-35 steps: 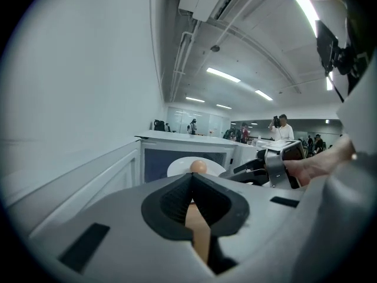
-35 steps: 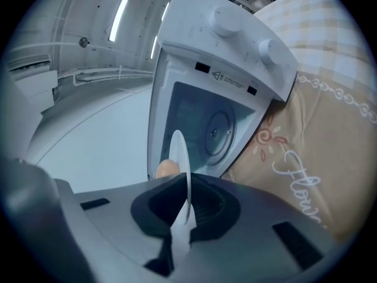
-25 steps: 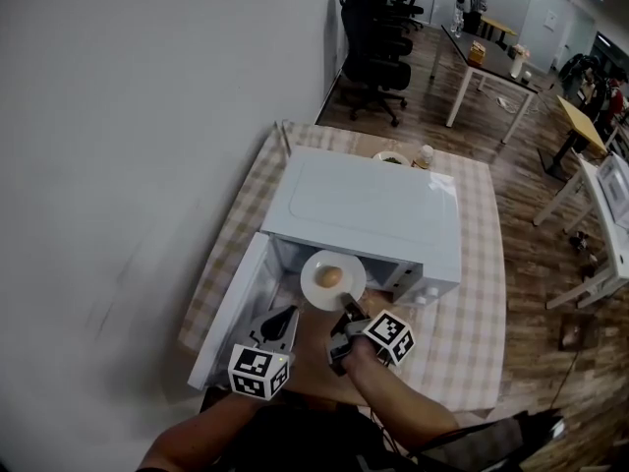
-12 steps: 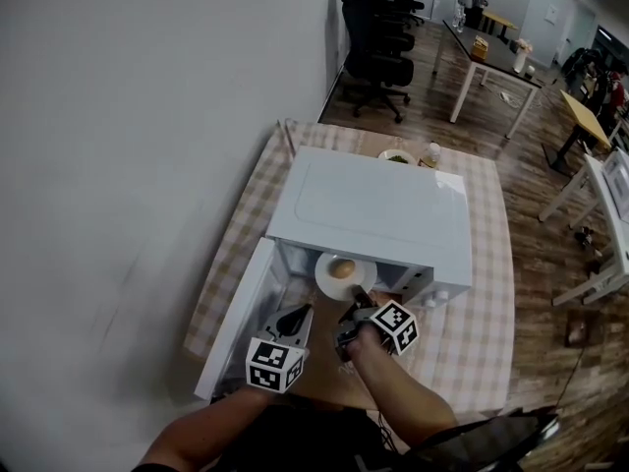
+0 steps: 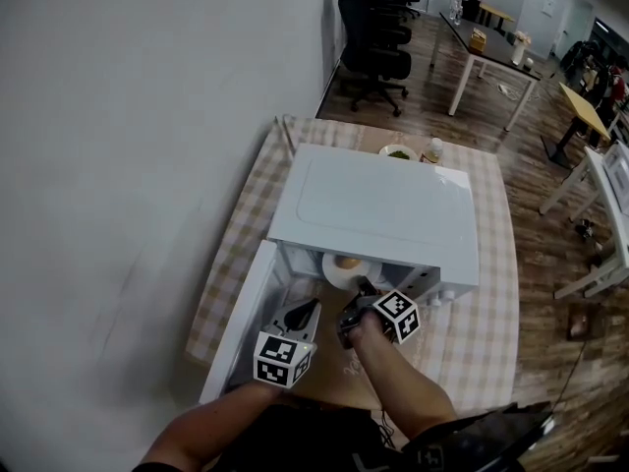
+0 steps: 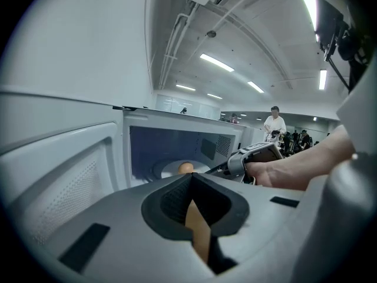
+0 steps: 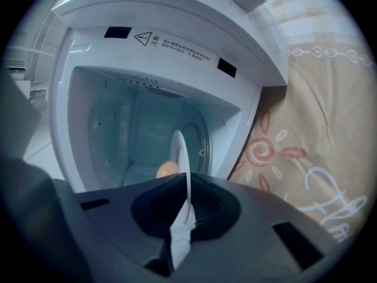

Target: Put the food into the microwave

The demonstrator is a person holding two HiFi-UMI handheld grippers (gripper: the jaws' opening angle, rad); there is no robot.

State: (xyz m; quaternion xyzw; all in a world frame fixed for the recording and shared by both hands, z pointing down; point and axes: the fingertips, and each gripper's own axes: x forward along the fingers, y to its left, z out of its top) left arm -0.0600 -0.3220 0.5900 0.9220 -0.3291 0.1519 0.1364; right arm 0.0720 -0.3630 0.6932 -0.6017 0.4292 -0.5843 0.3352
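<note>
Right claw (image 5: 362,289) pinches the near rim of the white plate (image 5: 344,269). The plate is partway inside the open microwave (image 5: 378,209), with the round tan food (image 5: 347,262) on it. Left claw (image 5: 306,311) is pressed together and empty, in front of the microwave by its swung-out door (image 5: 234,318). Risk: the plate is held by one edge only, so a dip could roll the food off or knock the far rim on the microwave floor.

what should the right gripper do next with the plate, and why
Probably ease the plate deeper in and lower it flat onto the microwave floor before opening. The right gripper is shut on the plate's rim, and the plate with its round food sits only partway through the open front, seemingly carried rather than resting.
</note>
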